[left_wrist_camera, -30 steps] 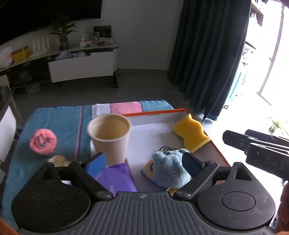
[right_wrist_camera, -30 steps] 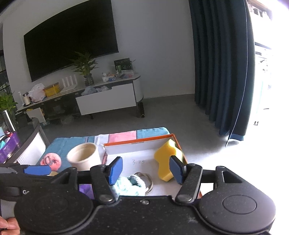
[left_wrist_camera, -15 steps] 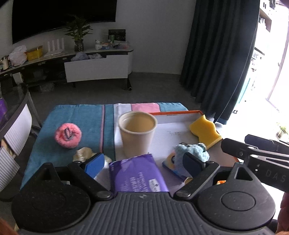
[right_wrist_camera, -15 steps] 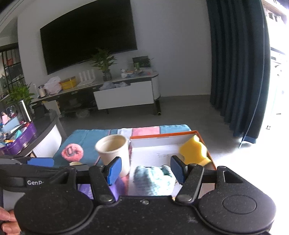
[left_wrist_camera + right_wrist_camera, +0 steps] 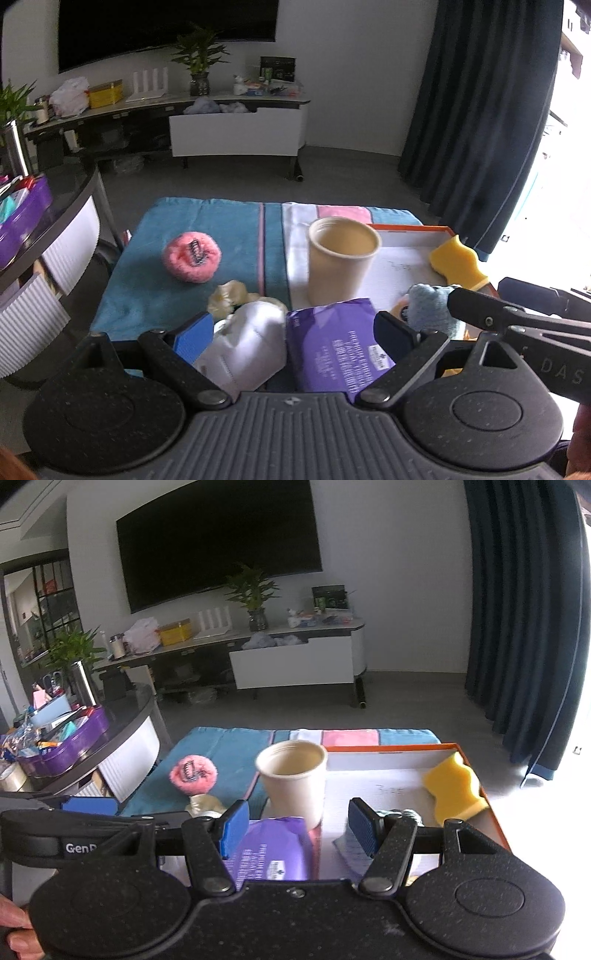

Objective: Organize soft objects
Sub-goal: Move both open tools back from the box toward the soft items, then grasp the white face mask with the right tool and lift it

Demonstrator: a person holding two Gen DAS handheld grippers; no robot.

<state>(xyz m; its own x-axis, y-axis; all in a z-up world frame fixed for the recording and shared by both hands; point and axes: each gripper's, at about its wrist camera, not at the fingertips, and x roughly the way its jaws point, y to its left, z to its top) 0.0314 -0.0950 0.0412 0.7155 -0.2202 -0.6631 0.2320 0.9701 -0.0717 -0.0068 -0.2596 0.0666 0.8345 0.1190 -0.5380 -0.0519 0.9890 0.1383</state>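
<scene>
An orange-rimmed tray holds a yellow sponge and a light blue plush. A pink pompom and a cream soft lump lie on the teal towel. A white face mask and a purple wipes pack lie near me. My left gripper is open above the mask and pack. My right gripper is open and empty over the pack and tray edge.
A beige paper cup stands upright at the tray's left edge. A curved side table with a purple bin is at the left. A TV console stands at the back, dark curtains at the right.
Both grippers have pulled back and lifted, bringing the mask and wipes pack into view. The blue plush has passed out from between the right gripper's fingers and stays in the tray.
</scene>
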